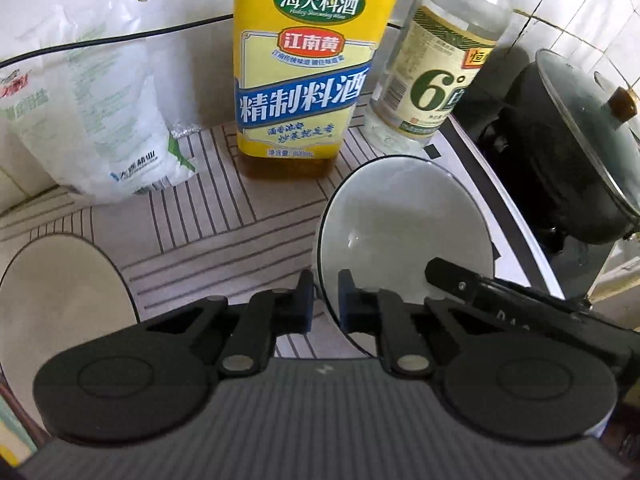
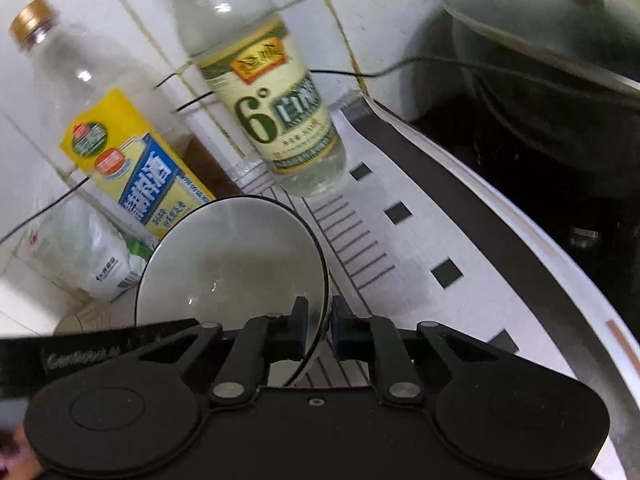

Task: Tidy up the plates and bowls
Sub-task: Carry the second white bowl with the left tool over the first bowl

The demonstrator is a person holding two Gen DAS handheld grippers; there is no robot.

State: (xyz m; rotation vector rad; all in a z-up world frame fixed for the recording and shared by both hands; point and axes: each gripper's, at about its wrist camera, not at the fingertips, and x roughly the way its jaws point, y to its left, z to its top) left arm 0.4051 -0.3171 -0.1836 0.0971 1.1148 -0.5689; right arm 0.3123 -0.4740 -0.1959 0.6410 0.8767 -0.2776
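The bowl (image 1: 404,240), white with a thin dark rim, sits on the striped worktop (image 1: 208,240) just beside the edge that meets the stove, and both tools have it by the rim. The left hand-held gripper (image 1: 325,300) pinches the rim on the bowl's left side, one finger inside the bowl and one outside. The right hand-held gripper (image 2: 320,330) is pinched on the opposite side of the rim in the same way. Nearer the left edge of the worktop lies a pale plate (image 1: 60,300), well apart from the bowl. Behind the bowl stand a yellow-labelled cooking wine bottle (image 1: 308,80) and a clear vinegar bottle (image 1: 436,76), with a white plastic bag (image 1: 100,120) further left. On the stove sits a dark pot under a glass lid (image 1: 588,120).
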